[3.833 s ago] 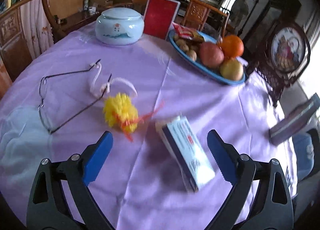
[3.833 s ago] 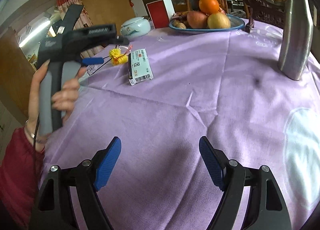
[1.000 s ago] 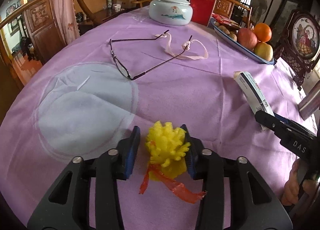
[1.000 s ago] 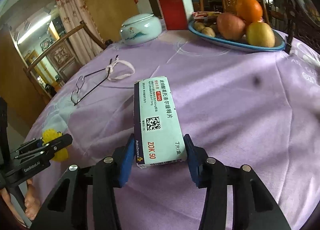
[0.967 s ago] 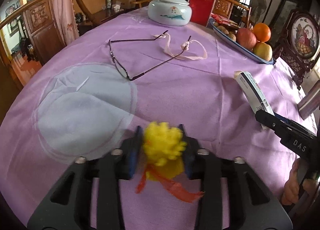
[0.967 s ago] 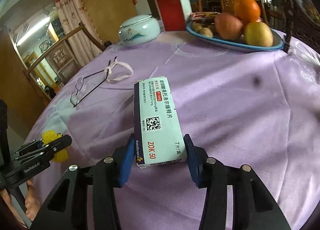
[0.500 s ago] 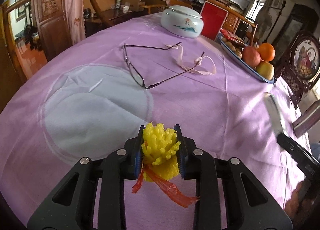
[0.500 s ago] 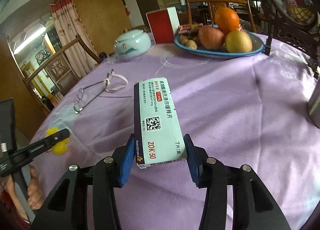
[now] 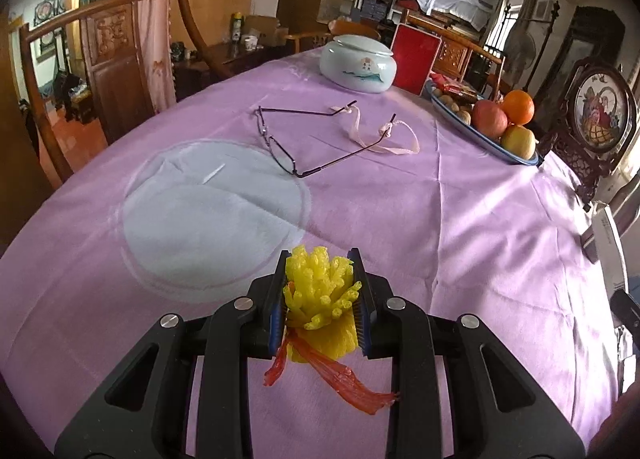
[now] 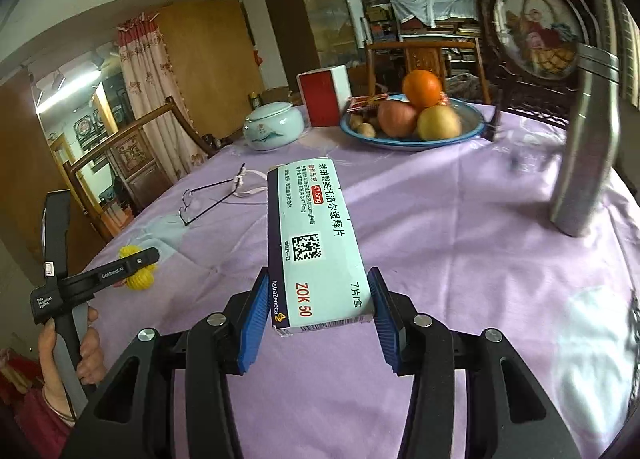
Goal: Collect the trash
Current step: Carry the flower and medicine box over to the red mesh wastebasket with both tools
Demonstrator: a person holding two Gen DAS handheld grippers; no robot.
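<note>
My left gripper (image 9: 320, 291) is shut on a yellow foam-net wad (image 9: 320, 299) with a red plastic strip (image 9: 340, 375) hanging from it, held above the purple tablecloth (image 9: 460, 227). My right gripper (image 10: 318, 299) is shut on a pale blue medicine box (image 10: 316, 235), lifted off the table and pointing away from me. In the right wrist view the left gripper (image 10: 136, 259) shows at the left with the yellow wad (image 10: 138, 279) in it, held by a hand (image 10: 86, 351).
Glasses (image 9: 296, 139) with a pink cord (image 9: 384, 135) lie mid-table. A white lidded jar (image 9: 358, 65), a red box (image 9: 414, 59) and a blue fruit plate (image 9: 488, 139) stand at the back. A steel flask (image 10: 584, 147) stands right. A wooden chair (image 9: 112, 59) is left.
Both grippers have risen and drawn back from the table, the left still holding the yellow wad and the right still holding the medicine box.
</note>
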